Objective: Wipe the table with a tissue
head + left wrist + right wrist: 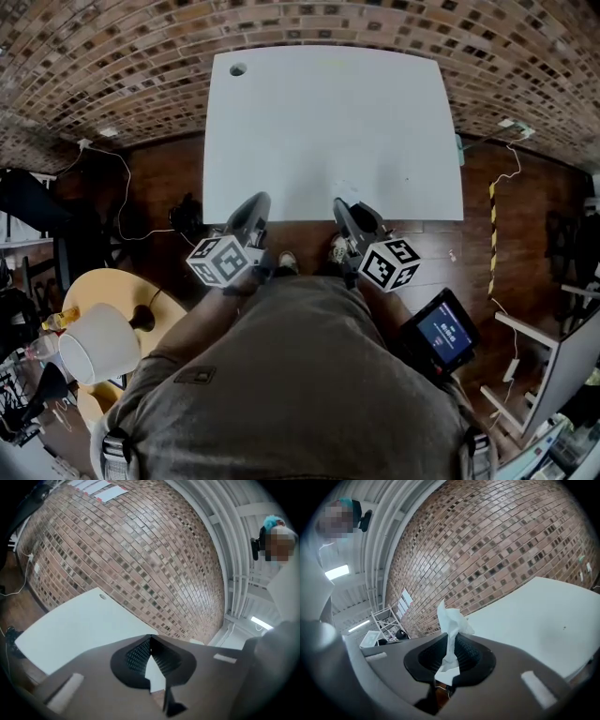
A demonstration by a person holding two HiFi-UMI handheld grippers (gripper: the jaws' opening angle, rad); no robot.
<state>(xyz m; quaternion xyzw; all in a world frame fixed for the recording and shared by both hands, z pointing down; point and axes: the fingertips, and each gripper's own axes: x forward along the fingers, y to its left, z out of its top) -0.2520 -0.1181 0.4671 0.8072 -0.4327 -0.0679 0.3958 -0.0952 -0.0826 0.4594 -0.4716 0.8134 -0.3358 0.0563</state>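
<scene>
White tissue [451, 620] stands pinched in the right gripper [449, 645], whose jaws are pressed together on its middle. Its crumpled top sticks up past the jaw tips and a shorter tail hangs out behind them. The left gripper [150, 638] has its jaw tips meeting with nothing between them; only a pale wedge shows through the gap behind the tips. In the head view the two grippers are side by side, a little apart, each with its marker cube [223, 260] at the person's end. Their tips reach just over the near edge of the table [328, 112]. The tissue is thus at the right gripper's tip, over that near edge, though against the white top it is hard to make out from above. Ahead of both grippers the tabletop runs out plain and white to a round hole [237, 69] in its far corner, beyond the left gripper. Past the table rises a brick wall [112, 56]. Behind the right gripper, by the person's hip, a small lit screen [442, 333] shows, and behind the left gripper stands a round yellow side table [98, 286].
</scene>
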